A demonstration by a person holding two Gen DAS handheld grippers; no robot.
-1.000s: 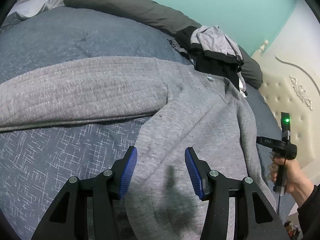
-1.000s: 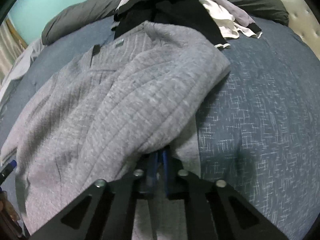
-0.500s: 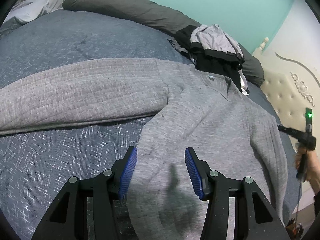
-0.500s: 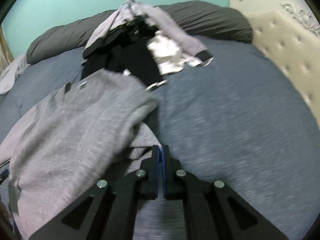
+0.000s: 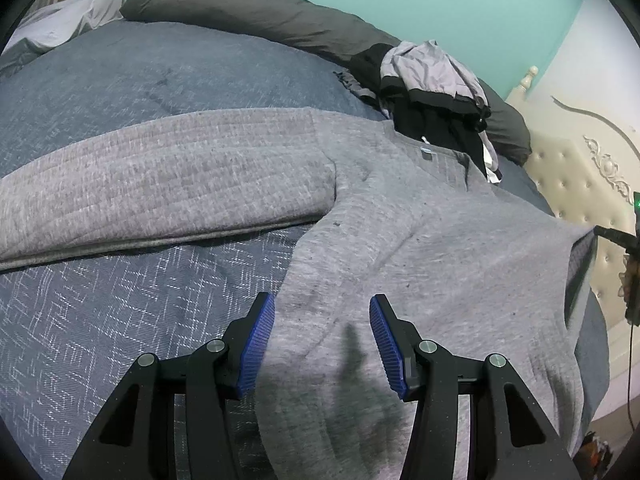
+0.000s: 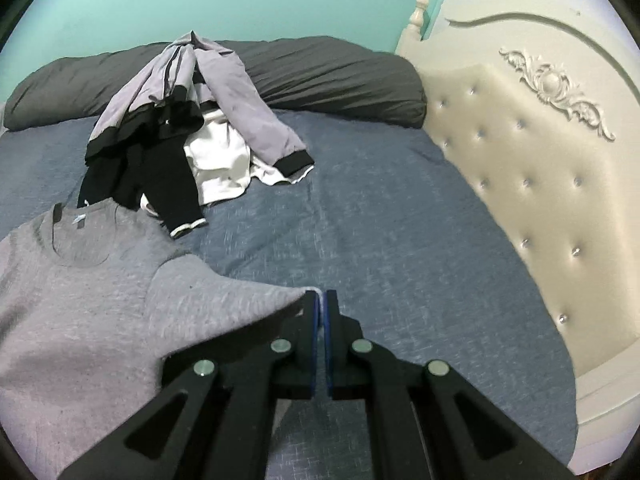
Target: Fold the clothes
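Sweater [image 5: 420, 248] of grey knit lies spread on the blue bedspread [image 5: 120, 320], its long axis running from the hem near the left claw [image 5: 322, 334] up to the neckline, which points toward the dark grey bolster [image 5: 260, 16] along the turquoise wall. One sleeve stretches flat across the bed toward the left edge of the left wrist view, roughly square to the body. A small pale label [image 5: 427, 153] sits inside the neck opening; any writing on it is too small to read. The left claw hangs over the lower body of the sweater with its blue pads [image 5: 258, 340] spread apart and nothing between them, the fabric below them lying loose. In the right wrist view the right claw [image 6: 322, 312] has its jaws pressed together and pinches the end of the other sleeve, which is drawn out taut from the shoulder toward the tufted cream headboard [image 6: 540, 200] side, lifted off the bedspread. From the left wrist view that same sleeve rises to the right edge, where part of the right handheld device shows with a green light [image 5: 637, 203]. Beyond the neckline, touching or just overlapping it, sits a heap of other clothes [image 6: 188, 128]: a lilac-grey jacket with black cuffs, black garments and something white. No brand or readable text appears anywhere else.
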